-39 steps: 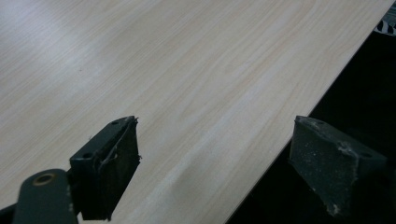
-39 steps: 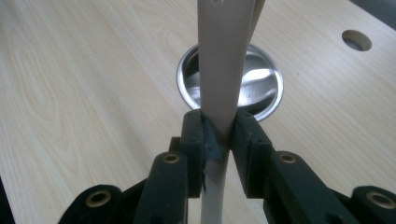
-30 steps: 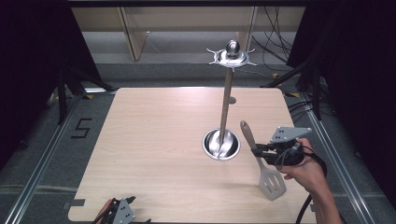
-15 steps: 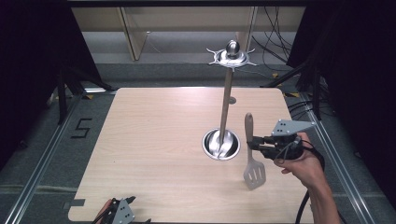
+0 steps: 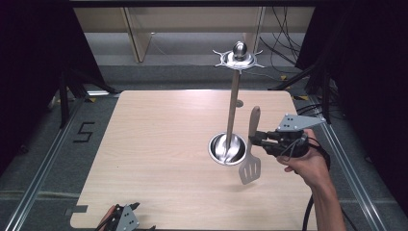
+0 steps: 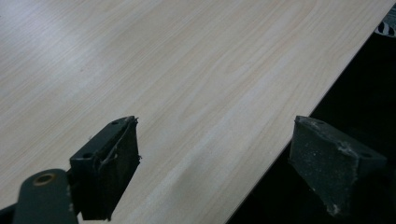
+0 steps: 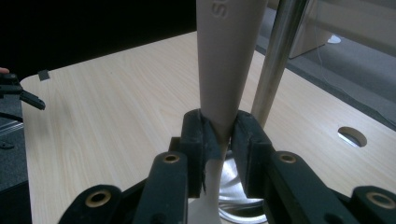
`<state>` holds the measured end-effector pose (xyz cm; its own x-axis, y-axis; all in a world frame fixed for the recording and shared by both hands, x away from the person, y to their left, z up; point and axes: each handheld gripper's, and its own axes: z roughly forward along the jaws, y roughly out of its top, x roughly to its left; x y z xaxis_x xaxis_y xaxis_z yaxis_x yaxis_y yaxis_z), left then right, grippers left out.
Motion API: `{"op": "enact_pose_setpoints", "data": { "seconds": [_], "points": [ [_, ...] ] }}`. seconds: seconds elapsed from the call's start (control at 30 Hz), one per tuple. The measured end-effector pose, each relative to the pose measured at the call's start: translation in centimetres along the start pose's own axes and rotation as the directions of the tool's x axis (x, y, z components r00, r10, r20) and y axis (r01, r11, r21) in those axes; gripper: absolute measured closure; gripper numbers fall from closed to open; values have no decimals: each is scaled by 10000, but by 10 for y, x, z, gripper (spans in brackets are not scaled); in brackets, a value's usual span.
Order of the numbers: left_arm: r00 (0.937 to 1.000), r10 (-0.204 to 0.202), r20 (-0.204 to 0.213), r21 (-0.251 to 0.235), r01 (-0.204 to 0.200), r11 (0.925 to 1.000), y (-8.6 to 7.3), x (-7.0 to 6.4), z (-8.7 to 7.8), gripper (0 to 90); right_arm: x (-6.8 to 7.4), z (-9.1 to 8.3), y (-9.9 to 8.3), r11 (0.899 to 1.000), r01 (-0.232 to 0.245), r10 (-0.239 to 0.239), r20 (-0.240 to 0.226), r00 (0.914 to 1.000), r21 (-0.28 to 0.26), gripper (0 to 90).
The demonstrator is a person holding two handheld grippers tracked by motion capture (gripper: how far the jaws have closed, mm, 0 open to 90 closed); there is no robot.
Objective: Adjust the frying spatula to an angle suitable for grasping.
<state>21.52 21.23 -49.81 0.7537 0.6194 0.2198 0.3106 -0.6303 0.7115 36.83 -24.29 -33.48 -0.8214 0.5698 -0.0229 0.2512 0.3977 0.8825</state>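
Swung upright since a moment ago: one spatula, earlier slanting with its blade low over the table, now hanging near vertical, handle up, slotted blade down, clamped at the neck by the right gripper. Just beside it, to its left, one utensil stand; hooked crown well above the handle tip, so next move likely up and toward the hooks. Left gripper spread wide and empty at the near table edge, far from the stand.
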Motion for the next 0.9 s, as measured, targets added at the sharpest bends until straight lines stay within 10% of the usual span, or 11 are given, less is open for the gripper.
{"op": "enact_pose_setpoints", "data": {
  "seconds": [0.43,0.5,0.53,0.9],
  "points": [
    [10000,43,-22,44,-43,10000,-1,2,0,150,-6,-2,9,9977,-453,463,180,9988,-504,759],
    [9990,-439,-122,-127,437,9990,-1,-2,2,150,-5,-1,13,9983,-199,208,170,9996,-547,759],
    [10000,26,-46,46,-26,10000,-1,1,0,150,-4,-1,15,9988,-223,229,122,9997,-430,759],
    [10000,54,-18,83,-54,10000,-1,2,0,150,7,2,46,9989,-20,35,327,9995,-465,758]
  ]
}}
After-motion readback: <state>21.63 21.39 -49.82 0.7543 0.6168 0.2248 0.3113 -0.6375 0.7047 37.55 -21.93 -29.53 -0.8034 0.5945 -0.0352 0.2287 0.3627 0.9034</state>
